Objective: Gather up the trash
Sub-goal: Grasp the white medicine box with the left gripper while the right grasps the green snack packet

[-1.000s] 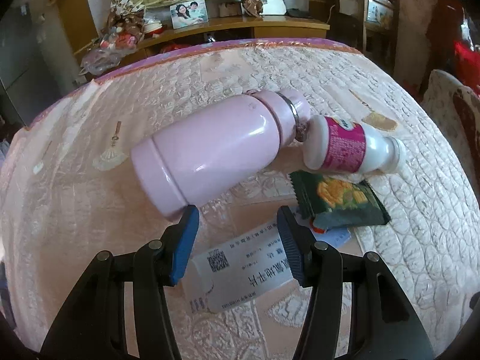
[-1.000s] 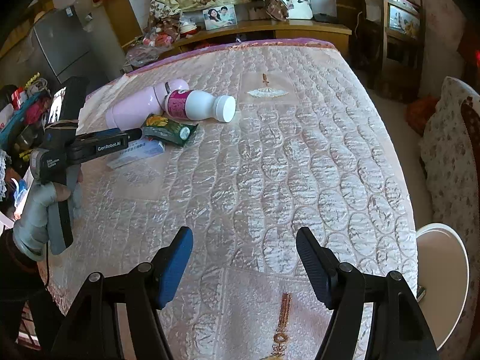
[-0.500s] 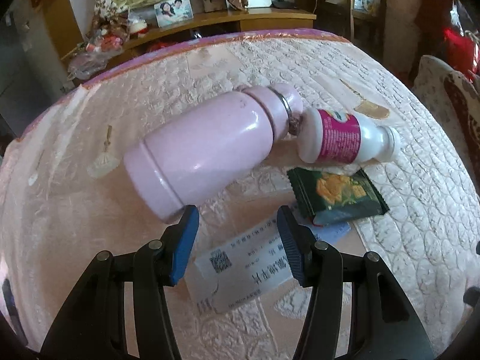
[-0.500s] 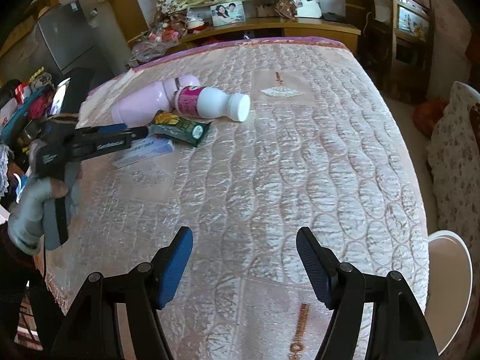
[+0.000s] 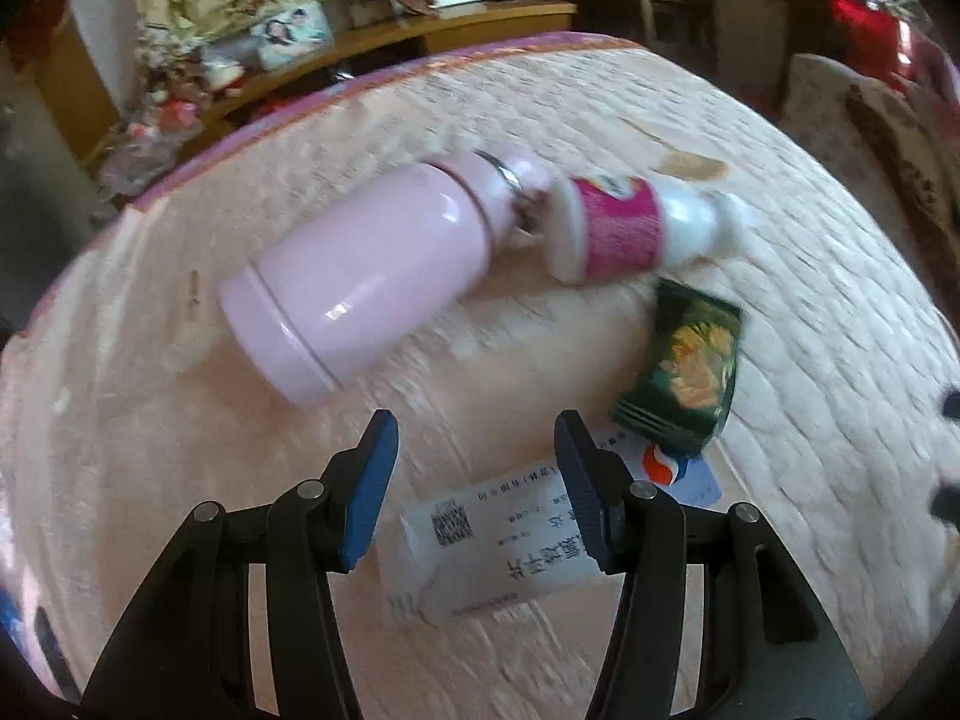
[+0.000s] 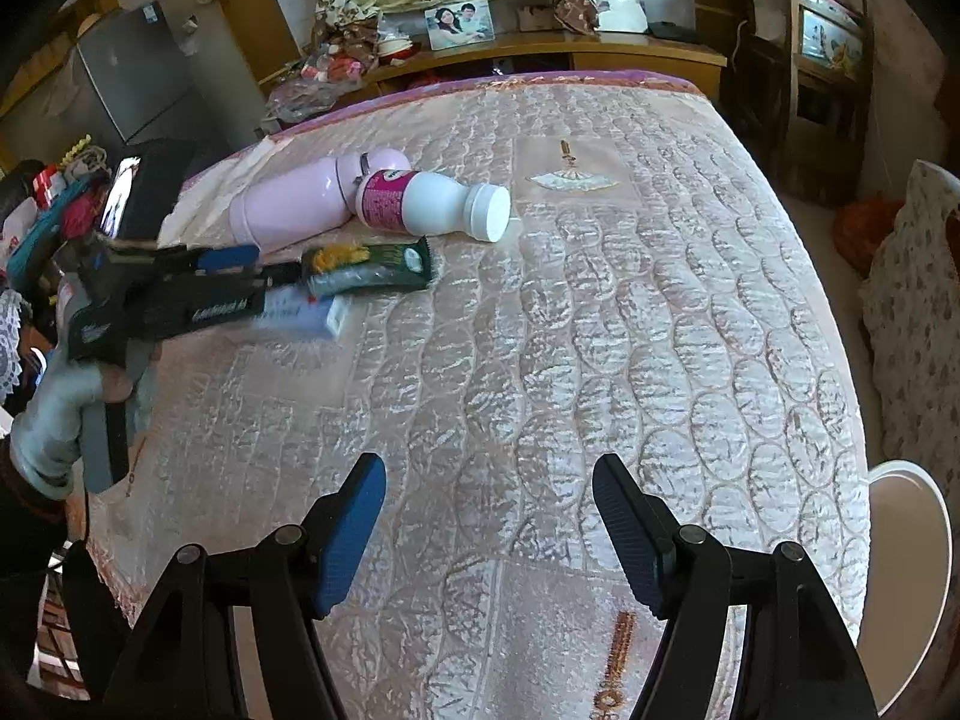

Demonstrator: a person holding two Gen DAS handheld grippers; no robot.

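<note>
Left wrist view: heavy motion blur, esp. flask (image 5: pixel 366 276) and bottle (image 5: pixel 624 222). Right wrist view sharp, bright daylight, glare on quilt (image 6: pixel 600 324). Fisheye warp, dark corners on both.

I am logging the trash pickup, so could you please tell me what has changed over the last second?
The left gripper has swung rightward toward the green snack packet, jaws open over the white box; nothing was grasped. The pink flask, white bottle and open right gripper stayed put.
</note>
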